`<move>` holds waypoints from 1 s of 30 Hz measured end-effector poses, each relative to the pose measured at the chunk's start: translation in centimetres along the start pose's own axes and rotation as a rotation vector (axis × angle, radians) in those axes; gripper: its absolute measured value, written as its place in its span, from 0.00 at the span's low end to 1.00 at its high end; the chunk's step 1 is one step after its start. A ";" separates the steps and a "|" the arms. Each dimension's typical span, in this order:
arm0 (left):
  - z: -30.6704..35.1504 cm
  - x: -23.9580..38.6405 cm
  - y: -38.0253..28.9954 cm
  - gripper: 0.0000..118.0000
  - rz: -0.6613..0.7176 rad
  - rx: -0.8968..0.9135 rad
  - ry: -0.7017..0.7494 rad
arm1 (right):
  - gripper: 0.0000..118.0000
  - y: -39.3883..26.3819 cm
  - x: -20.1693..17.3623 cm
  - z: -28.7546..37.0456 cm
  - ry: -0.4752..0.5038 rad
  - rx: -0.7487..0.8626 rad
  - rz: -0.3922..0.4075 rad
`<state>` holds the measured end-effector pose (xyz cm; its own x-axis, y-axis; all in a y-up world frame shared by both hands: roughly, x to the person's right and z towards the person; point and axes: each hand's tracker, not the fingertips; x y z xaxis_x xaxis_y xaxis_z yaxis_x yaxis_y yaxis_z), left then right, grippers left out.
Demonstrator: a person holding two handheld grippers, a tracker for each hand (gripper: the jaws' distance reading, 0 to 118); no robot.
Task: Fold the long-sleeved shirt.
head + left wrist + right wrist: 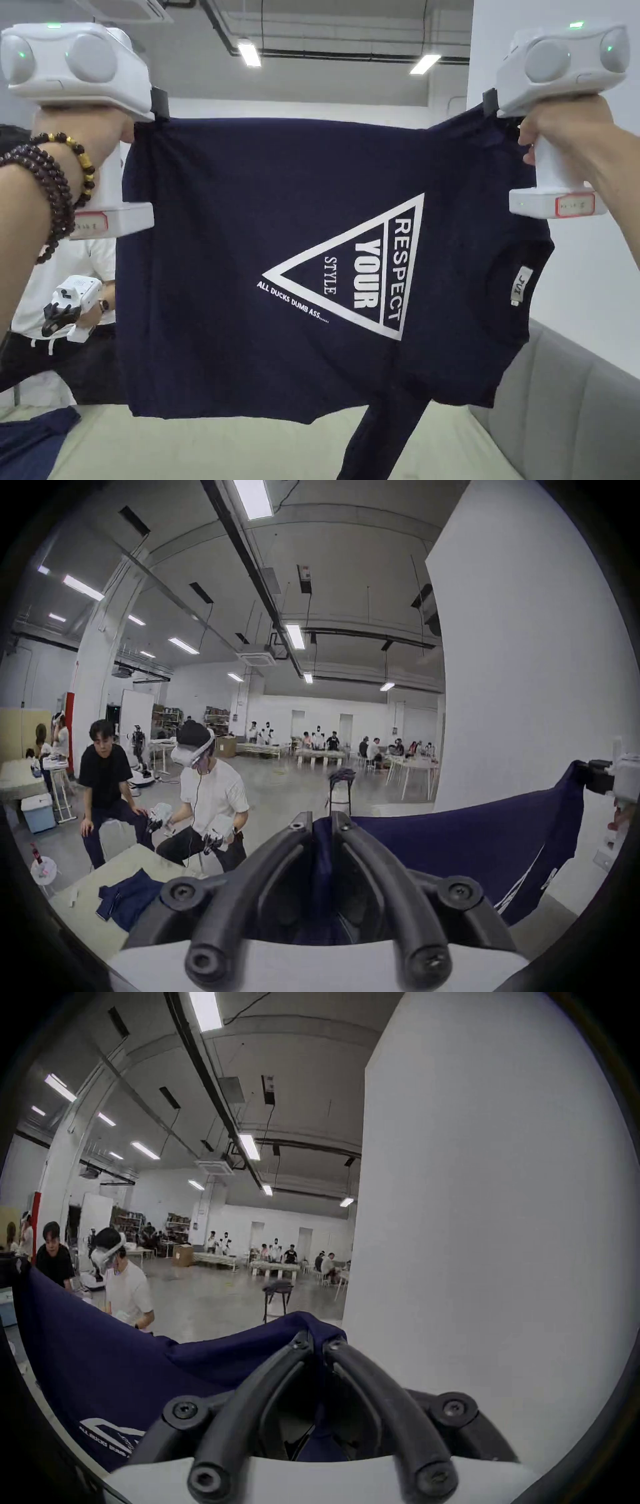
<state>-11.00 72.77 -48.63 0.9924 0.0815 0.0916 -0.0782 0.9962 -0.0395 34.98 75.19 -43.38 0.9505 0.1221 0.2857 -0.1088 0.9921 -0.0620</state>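
Note:
A navy long-sleeved shirt [262,250] with a white triangle print hangs stretched sideways in the air between my two grippers. My left gripper [159,105] is shut on its upper left edge; in the left gripper view its jaws [320,824] pinch navy cloth [450,833]. At the upper right, near the collar end, my right gripper [490,103] is shut on the shirt [104,1355], the jaws [317,1340] closed over a bunched fold. The neck label [520,285] faces me at the right. One sleeve [381,437] dangles toward the surface below.
A pale green table [250,447] lies beneath the shirt, with another dark blue garment [31,437] at its left corner. A grey padded panel [575,406] borders the right. A person [211,791] holding grippers stands beyond the table; a white pillar [485,1217] rises at right.

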 end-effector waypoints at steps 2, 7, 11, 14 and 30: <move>-0.3 0.0 -3.2 0.10 -0.034 -0.033 -0.002 | 0.02 -4.0 -0.3 -0.5 0.021 -0.062 -0.006; -0.7 -1.9 -13.1 0.10 0.039 -0.208 -0.039 | 0.02 -15.2 -1.2 -1.9 0.075 -0.253 -0.018; 0.3 -2.3 -20.1 0.10 -0.012 -0.273 -0.028 | 0.02 -23.2 -1.5 -1.5 0.103 -0.360 -0.081; 1.5 -2.6 -24.1 0.10 0.020 -0.357 -0.041 | 0.02 -27.7 -1.5 -0.5 0.109 -0.436 -0.107; 24.9 -6.5 -35.5 0.10 -0.095 -0.515 -0.005 | 0.02 -35.3 0.1 23.3 0.265 -0.533 0.047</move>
<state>-16.99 37.71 -23.09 0.9923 -0.0070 0.1236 0.0701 0.8545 -0.5146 32.17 40.79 -18.92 0.9959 0.0862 0.0271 -0.0563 0.8269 -0.5596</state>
